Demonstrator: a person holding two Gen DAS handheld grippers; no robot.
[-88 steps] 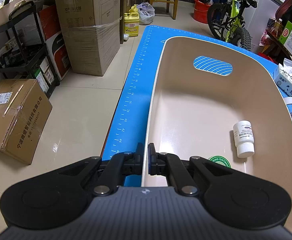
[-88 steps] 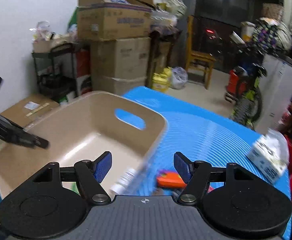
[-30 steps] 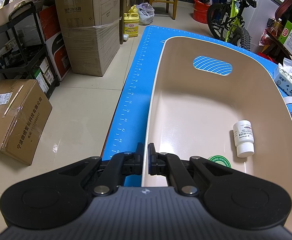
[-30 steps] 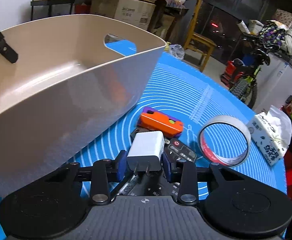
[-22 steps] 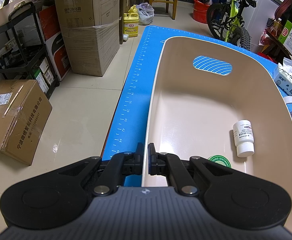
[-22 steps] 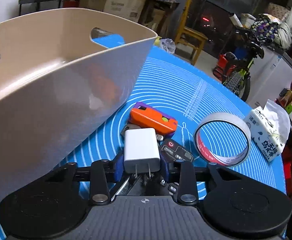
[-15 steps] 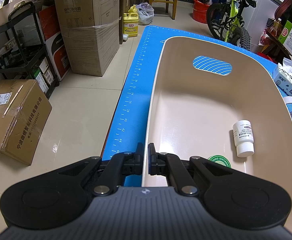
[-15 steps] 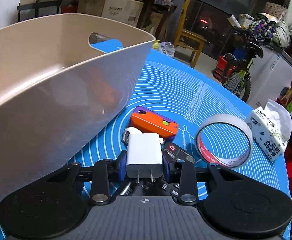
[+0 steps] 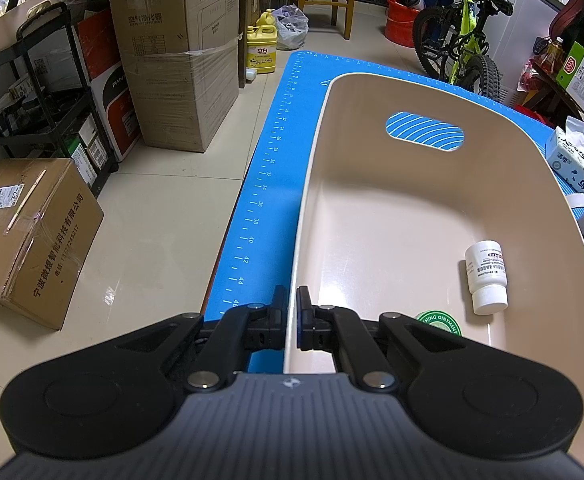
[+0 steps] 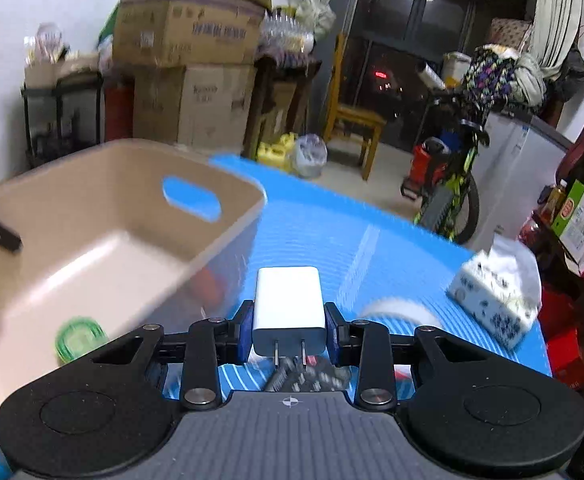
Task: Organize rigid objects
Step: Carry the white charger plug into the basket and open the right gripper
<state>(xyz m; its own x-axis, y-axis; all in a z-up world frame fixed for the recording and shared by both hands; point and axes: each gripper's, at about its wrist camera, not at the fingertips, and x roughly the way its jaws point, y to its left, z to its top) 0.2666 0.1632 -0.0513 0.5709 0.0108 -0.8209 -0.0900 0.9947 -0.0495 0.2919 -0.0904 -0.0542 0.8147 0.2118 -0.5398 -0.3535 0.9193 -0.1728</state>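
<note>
A beige plastic basket (image 9: 316, 184) stands on the blue mat (image 9: 267, 168). My left gripper (image 9: 291, 312) is shut on the basket's near rim, one finger outside and one inside. In the basket lie a white pill bottle (image 9: 486, 276) and a green ointment tin (image 9: 438, 322). My right gripper (image 10: 289, 322) is shut on a white charger plug (image 10: 288, 306), its two prongs pointing back at the camera, lifted above the mat beside the basket (image 10: 103, 216). The tin (image 10: 79, 338) shows blurred in the basket. A tape roll (image 10: 400, 312) lies on the mat behind the plug.
A tissue pack (image 10: 496, 300) sits at the mat's right edge, also seen as the tissue pack (image 9: 578, 164). Dark objects lie on the mat under the right gripper, blurred. Cardboard boxes (image 9: 171, 60), a black shelf (image 9: 47, 92), a chair and a bicycle (image 9: 464, 48) stand around the table.
My right gripper has risen off the mat with the charger plug; the orange item and remote have dropped out of its view, and the basket's inside now shows. The left gripper has not moved.
</note>
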